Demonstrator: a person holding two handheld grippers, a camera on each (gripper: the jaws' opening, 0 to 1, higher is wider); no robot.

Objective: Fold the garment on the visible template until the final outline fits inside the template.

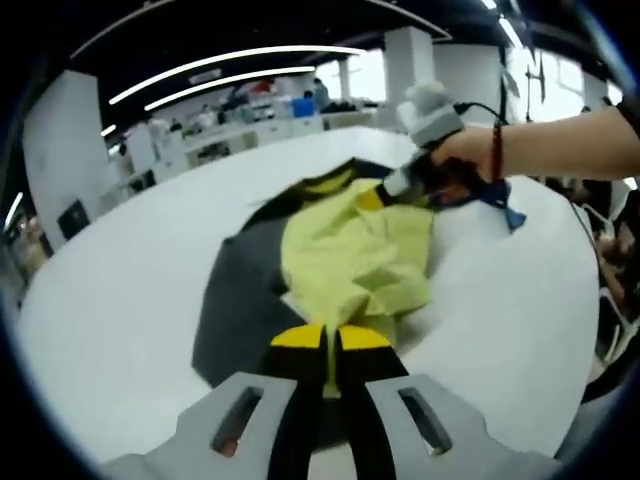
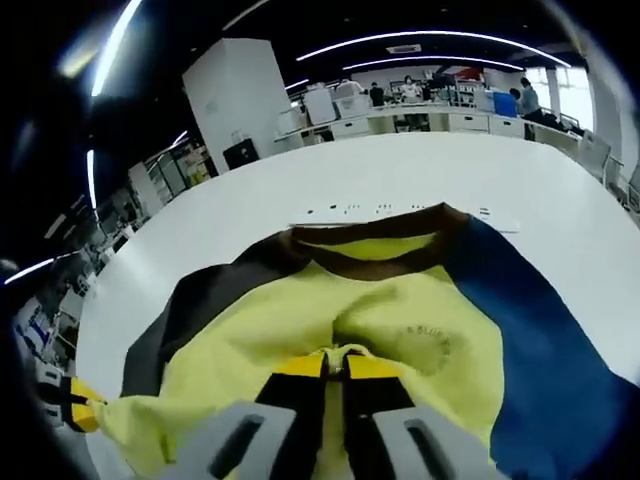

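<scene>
A yellow garment (image 1: pixel 355 250) lies bunched on a dark grey template (image 1: pixel 235 300) on a white table. My left gripper (image 1: pixel 330 340) is shut on the garment's near edge. Across the cloth, a person's hand holds my right gripper (image 1: pixel 400 185) down at the garment's far end, beside a blue sleeve (image 1: pixel 500 205). In the right gripper view the garment (image 2: pixel 400 310) shows a brown collar (image 2: pixel 370 240) and a blue sleeve (image 2: pixel 530 340). My right gripper (image 2: pixel 338 365) is shut on a pinched fold of yellow cloth. The left gripper's yellow tip (image 2: pixel 75 405) shows at the lower left.
The round white table (image 1: pixel 120 300) has bare surface on every side of the garment. A thin white strip with small marks (image 2: pixel 400 212) lies beyond the collar. Desks, pillars and people stand in the office far behind.
</scene>
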